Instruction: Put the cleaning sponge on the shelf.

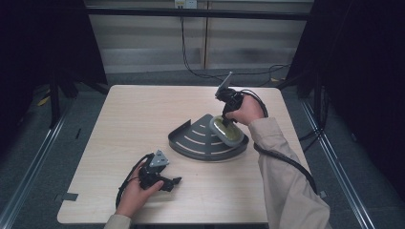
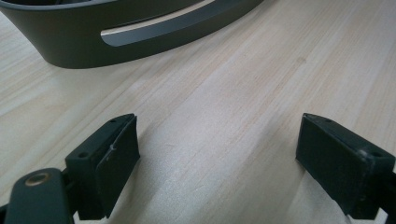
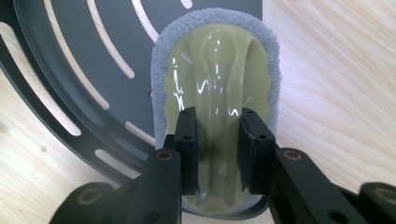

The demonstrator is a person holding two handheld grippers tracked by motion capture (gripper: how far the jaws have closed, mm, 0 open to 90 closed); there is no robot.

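A dark grey quarter-round rack (image 1: 198, 140) with slots lies in the middle of the wooden table (image 1: 143, 109). An oval scrubber (image 1: 224, 131) with a grey pad and a glossy olive handle rests on the rack's right part (image 3: 84, 60). My right gripper (image 3: 217, 154) is shut on the ridge of the scrubber's handle (image 3: 219, 70), pointing down from above (image 1: 228, 119). My left gripper (image 1: 167, 181) lies low on the table near the front edge, left of the rack, held by a hand. Its jaws stand wide open over bare wood (image 2: 217, 154), facing the rack's curved wall (image 2: 116, 32).
Black cables (image 1: 286, 162) trail from both grippers across the table's right and front. Dark curtains and metal floor rails flank the table. Bare wood spreads over the table's left and far parts.
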